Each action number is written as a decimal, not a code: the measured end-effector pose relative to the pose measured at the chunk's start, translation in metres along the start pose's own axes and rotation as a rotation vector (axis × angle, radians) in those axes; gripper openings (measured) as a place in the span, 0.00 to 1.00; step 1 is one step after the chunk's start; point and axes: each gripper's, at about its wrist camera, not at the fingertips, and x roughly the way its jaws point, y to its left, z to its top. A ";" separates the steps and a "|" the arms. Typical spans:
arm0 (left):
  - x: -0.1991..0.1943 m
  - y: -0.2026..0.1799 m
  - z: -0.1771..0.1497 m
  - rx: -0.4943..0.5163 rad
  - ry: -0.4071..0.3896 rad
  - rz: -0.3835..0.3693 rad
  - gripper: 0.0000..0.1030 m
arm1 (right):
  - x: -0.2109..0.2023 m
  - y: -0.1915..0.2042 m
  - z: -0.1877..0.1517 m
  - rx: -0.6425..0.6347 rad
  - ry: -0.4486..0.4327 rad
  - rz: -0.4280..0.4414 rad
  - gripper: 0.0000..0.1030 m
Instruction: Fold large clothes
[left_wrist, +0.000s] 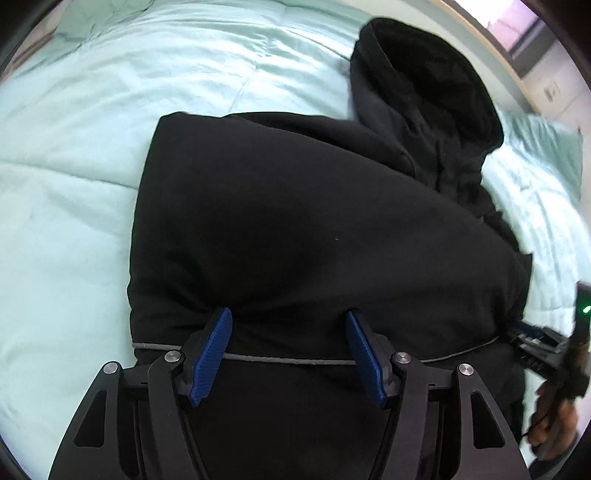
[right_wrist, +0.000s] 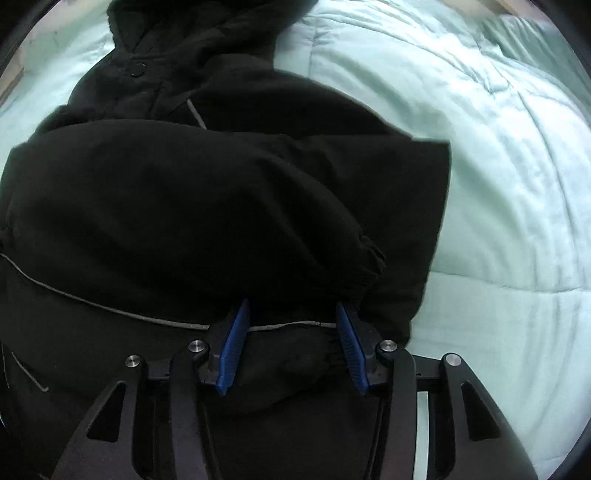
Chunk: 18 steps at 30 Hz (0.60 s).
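Note:
A large black hooded jacket (left_wrist: 314, 221) lies partly folded on a pale green quilt (left_wrist: 74, 184). Its hood (left_wrist: 424, 85) points away at the upper right. A thin grey seam line (left_wrist: 288, 360) crosses the near part. My left gripper (left_wrist: 288, 332) is open with blue pads, jaws wide apart over the jacket's near folded edge. In the right wrist view the jacket (right_wrist: 184, 206) fills the left and middle, a sleeve with a gathered cuff (right_wrist: 369, 258) folded across it. My right gripper (right_wrist: 291, 321) is open, its jaws either side of a fold of fabric near the seam (right_wrist: 288, 325).
The quilt (right_wrist: 498, 184) covers the bed on all sides of the jacket. The other gripper and the hand holding it (left_wrist: 554, 369) show at the right edge of the left wrist view. A window and wall (left_wrist: 535, 44) lie beyond the bed.

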 end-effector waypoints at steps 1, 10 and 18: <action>0.000 -0.007 0.002 0.031 0.005 0.037 0.64 | -0.001 0.002 0.002 -0.002 0.005 -0.007 0.49; -0.077 -0.037 0.050 0.118 -0.191 -0.044 0.64 | -0.060 -0.022 0.023 -0.002 -0.006 0.125 0.50; -0.064 -0.086 0.175 0.212 -0.300 -0.017 0.64 | -0.108 -0.036 0.126 0.018 -0.217 0.162 0.50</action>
